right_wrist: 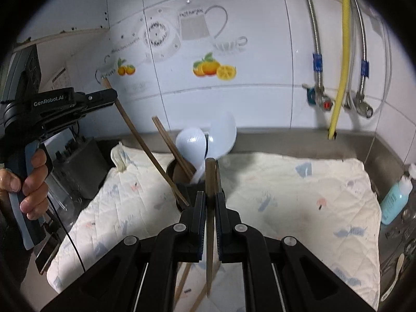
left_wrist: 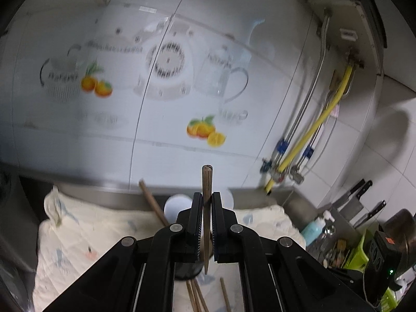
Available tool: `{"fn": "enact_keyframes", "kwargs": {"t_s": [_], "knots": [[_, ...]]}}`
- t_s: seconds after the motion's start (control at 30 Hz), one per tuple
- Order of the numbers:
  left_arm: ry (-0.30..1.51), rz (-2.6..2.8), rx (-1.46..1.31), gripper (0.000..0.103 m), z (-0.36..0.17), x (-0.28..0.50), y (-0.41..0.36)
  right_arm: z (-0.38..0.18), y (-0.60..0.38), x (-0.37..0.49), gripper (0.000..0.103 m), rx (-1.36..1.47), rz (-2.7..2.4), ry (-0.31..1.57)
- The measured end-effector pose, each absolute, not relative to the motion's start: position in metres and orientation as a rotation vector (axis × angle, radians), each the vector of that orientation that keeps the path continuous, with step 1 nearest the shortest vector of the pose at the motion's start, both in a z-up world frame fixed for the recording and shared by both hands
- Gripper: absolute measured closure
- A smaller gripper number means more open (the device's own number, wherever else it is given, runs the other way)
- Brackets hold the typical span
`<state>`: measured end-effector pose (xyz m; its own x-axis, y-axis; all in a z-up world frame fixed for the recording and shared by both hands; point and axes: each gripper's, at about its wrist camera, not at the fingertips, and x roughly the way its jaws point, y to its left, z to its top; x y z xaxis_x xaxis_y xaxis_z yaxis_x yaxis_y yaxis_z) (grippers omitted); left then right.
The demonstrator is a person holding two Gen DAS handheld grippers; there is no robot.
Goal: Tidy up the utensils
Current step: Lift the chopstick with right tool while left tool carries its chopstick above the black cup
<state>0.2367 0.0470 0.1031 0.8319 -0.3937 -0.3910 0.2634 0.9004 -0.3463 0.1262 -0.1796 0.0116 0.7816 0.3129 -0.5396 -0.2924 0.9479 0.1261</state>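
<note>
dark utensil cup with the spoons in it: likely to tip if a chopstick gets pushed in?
Possibly. The cup stands on a soft quilted cloth, and two white spoons and chopsticks lean out high above its rim. Its weight can't be judged.

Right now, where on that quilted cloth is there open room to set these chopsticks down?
The widest bare stretch of the quilted cloth runs right of the dark utensil holder, toward the blue soap bottle. A smaller patch lies left of the holder. It is crowded near the holder, where loose chopsticks lie below the grippers.

Brown wooden chopsticks (right_wrist: 210, 208) upright; white spoons (right_wrist: 205, 143) in dark holder (right_wrist: 173, 171).
</note>
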Motion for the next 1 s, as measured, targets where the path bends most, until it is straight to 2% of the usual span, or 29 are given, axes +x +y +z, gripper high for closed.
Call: {"fn": "enact_keyframes", "kwargs": {"t_s": [0.2, 0.4, 0.73, 1.0], "knots": [[0.403, -0.323, -0.231, 0.097, 0.124, 0.251, 0.044, 0.038, -0.172, 0.142, 0.094, 0.026, 0.338, 0.531], [0.399, -0.311, -0.216, 0.097, 0.122, 0.271, 0.047, 0.063, -0.164, 0.154, 0.094, 0.003, 0.333, 0.474], [0.500, -0.275, -0.220, 0.097, 0.074, 0.308, 0.055, 0.101, -0.152, 0.177, 0.094, -0.003, 0.330, 0.379], [0.580, -0.274, -0.210, 0.097, 0.043, 0.322, 0.053, 0.079, -0.137, 0.204, 0.094, -0.003, 0.336, 0.439]]}}
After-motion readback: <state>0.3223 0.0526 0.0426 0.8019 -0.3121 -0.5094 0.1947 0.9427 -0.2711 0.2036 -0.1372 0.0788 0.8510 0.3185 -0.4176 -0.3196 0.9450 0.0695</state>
